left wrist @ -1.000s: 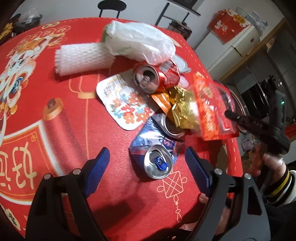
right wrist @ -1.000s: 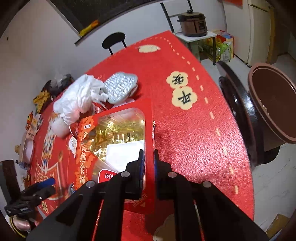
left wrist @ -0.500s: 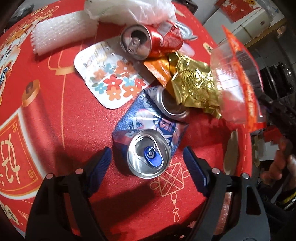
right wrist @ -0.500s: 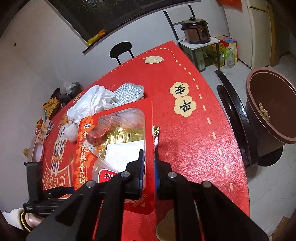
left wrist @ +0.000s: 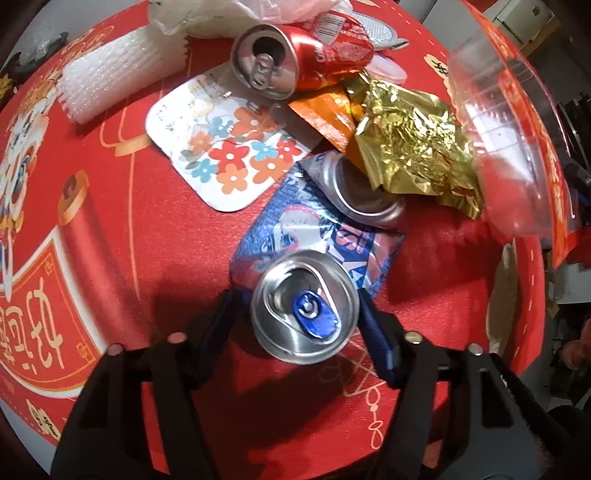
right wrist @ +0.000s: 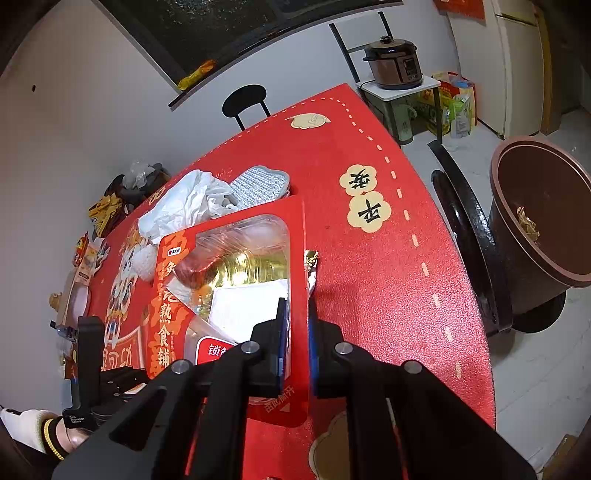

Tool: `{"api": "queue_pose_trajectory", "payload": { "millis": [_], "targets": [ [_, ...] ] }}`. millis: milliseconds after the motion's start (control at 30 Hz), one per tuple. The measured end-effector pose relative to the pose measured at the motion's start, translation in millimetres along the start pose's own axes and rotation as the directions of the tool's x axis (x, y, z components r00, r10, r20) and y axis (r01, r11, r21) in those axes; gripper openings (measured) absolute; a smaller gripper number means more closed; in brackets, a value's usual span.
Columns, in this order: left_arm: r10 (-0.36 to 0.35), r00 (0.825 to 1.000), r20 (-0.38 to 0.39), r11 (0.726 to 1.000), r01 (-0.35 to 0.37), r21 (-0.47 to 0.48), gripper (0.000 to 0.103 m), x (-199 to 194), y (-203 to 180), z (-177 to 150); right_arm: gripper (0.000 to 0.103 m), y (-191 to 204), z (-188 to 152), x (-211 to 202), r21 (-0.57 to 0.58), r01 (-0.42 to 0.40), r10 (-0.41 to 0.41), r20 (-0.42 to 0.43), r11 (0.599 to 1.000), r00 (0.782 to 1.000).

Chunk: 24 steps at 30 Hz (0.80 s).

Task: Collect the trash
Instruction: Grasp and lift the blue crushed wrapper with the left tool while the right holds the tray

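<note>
Red festive cloth [left wrist: 110,229] covers the tabletop, and a loose heap of litter lies toward its far side. The left gripper [left wrist: 297,317] points almost straight down over a blue can [left wrist: 304,304] that stands upright, its silver top and blue tab facing the camera. Its jaws have just been closing and now bracket the can on both sides, the right blue pad [left wrist: 376,339] at the rim, the left one a sliver off; whether they press it yet cannot be told. Just beyond lies a crumpled blue wrapper [left wrist: 317,229], with a second silver can [left wrist: 365,199] on its side, partly under crumpled gold foil [left wrist: 410,147]. Farther off are a flowered lid [left wrist: 225,155], a dented red can [left wrist: 295,59], a white foam sleeve [left wrist: 114,81] and a white plastic bag [left wrist: 236,14].

The right gripper [right wrist: 297,332] is clamped tight on the edge of a red food package [right wrist: 229,295] with a clear window, held up above the tabletop's near edge. Past the right edge a brown bin [right wrist: 543,229] stands on the floor beside a dark chair [right wrist: 469,236].
</note>
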<state>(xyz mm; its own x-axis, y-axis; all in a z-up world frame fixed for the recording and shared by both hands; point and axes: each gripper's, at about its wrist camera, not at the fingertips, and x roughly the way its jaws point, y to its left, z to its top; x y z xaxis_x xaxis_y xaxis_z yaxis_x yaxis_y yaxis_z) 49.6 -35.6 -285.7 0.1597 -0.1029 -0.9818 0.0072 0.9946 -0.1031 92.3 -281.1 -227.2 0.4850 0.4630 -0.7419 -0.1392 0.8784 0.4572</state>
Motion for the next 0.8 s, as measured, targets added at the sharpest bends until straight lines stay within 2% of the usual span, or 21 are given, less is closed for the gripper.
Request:
{"api": "queue_pose_trajectory", "payload": {
  "millis": [233,367,400,567,800],
  "targets": [
    [-0.039,0.999,0.014,0.998,0.040,-0.041,0.058,-7,18,-2,0.011,1,0,0,-0.001,-0.005,0.005,0.005,1.000,1.000],
    [-0.046,0.997,0.058,0.995,0.050,-0.082,0.057,-23,36,-7,0.011,7,2,0,-0.006,-0.014,0.014,0.008,1.000,1.000],
    [-0.047,0.997,0.068,0.995,0.052,-0.085,0.054,-27,39,-8,0.011,7,2,0,-0.007,-0.015,0.015,0.009,1.000,1.000],
    [-0.051,0.992,0.114,0.991,0.065,-0.121,0.050,-46,62,-15,0.011,14,6,3,-0.021,-0.027,0.028,0.006,0.999,1.000],
    [-0.042,0.983,0.179,0.988,0.067,-0.137,0.046,-67,76,-31,0.011,26,10,2,-0.038,-0.040,0.040,0.019,0.999,0.999]
  ]
}}
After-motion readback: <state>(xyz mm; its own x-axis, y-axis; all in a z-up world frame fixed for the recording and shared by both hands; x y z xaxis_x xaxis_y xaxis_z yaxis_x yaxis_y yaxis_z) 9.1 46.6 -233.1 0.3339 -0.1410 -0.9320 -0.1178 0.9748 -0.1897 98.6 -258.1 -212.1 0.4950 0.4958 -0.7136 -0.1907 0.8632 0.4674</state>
